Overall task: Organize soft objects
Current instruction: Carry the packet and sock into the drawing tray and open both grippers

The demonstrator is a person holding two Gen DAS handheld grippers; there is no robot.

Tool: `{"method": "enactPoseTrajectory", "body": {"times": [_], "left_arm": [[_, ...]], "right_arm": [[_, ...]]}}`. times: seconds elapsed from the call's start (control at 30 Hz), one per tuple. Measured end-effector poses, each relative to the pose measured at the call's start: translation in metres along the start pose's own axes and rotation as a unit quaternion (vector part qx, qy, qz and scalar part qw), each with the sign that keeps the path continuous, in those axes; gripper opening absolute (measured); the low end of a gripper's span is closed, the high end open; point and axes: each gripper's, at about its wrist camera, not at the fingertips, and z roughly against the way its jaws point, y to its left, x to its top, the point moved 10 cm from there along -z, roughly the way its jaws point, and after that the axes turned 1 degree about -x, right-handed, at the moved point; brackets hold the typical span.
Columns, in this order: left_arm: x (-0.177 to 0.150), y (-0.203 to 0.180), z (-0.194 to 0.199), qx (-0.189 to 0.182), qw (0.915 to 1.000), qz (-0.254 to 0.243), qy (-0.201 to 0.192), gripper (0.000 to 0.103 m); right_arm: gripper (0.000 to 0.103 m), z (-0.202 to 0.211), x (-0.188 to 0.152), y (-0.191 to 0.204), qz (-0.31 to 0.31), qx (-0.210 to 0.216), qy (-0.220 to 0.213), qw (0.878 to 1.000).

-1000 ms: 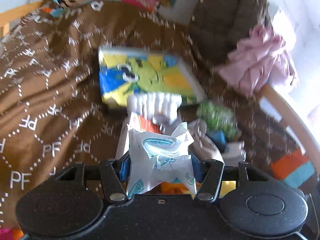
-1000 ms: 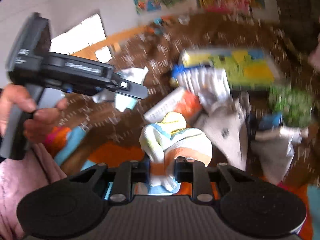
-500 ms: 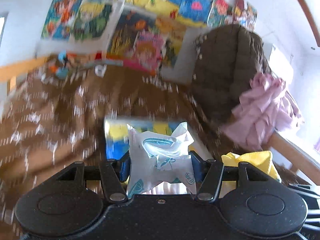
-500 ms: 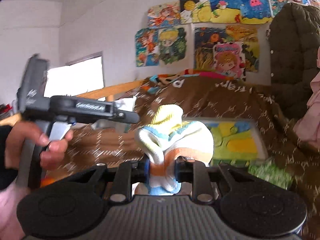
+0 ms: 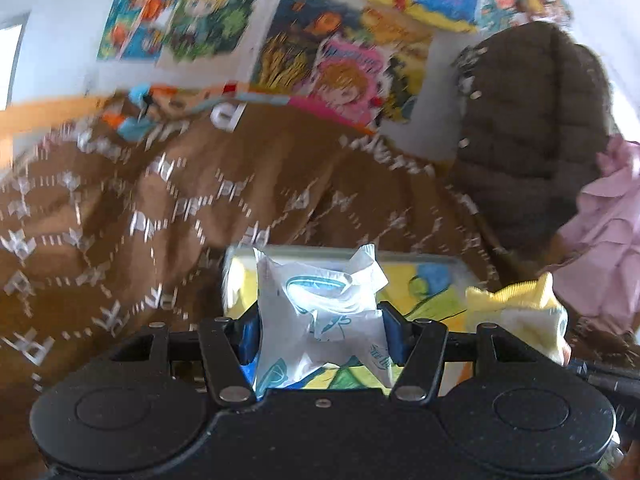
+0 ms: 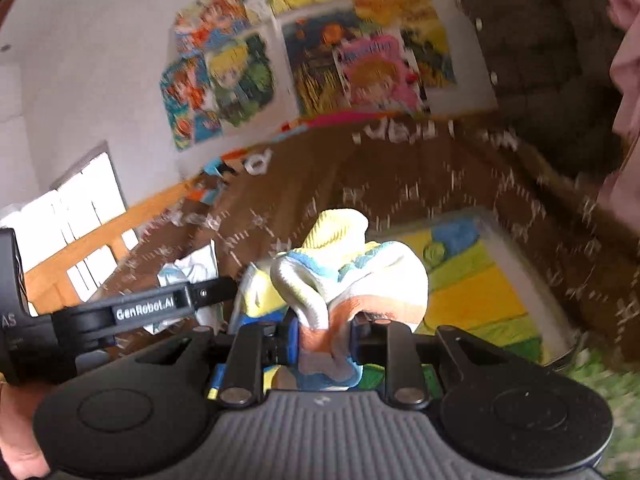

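Left wrist view: the left gripper (image 5: 320, 336) squeezes a white tissue pack (image 5: 320, 312) between its two blue pads. The pack looks light, squashy and a bit slippery, so holding its fat middle is best. Just past it lies a bright box (image 5: 424, 280) on the brown blanket (image 5: 160, 208).

Right wrist view: the right gripper (image 6: 324, 340) pinches a rolled sock (image 6: 352, 280). It looks soft and light. Grab the thick bunched part. The box (image 6: 472, 292) sits just ahead, right.

Brown white-lettered blanket (image 5: 168, 208), yellow-striped sock (image 6: 352, 276)
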Motion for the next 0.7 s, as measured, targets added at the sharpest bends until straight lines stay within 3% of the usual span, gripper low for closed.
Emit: {"method": "enactPoseTrajectory", "body": {"times": [0.27, 0.37, 0.43, 0.7], "left_arm": [[-0.037, 0.011, -0.046, -0.028, 0.9948, 0.018, 0.097, 0.061], [-0.056, 0.007, -0.057, -0.021, 0.9909, -0.007, 0.133, 0.062], [-0.065, 0.009, -0.063, -0.015, 0.9876, -0.008, 0.156, 0.063], [-0.067, 0.01, -0.061, -0.014, 0.9865, 0.002, 0.163, 0.068]], "right_arm": [[0.027, -0.04, -0.029, -0.023, -0.048, -0.037, 0.048, 0.997], [0.031, -0.05, -0.039, -0.033, -0.069, -0.042, 0.078, 0.994], [0.039, -0.055, -0.043, -0.037, -0.084, -0.043, 0.093, 0.991], [0.054, -0.053, -0.046, -0.041, -0.086, -0.04, 0.11, 0.989]]}}
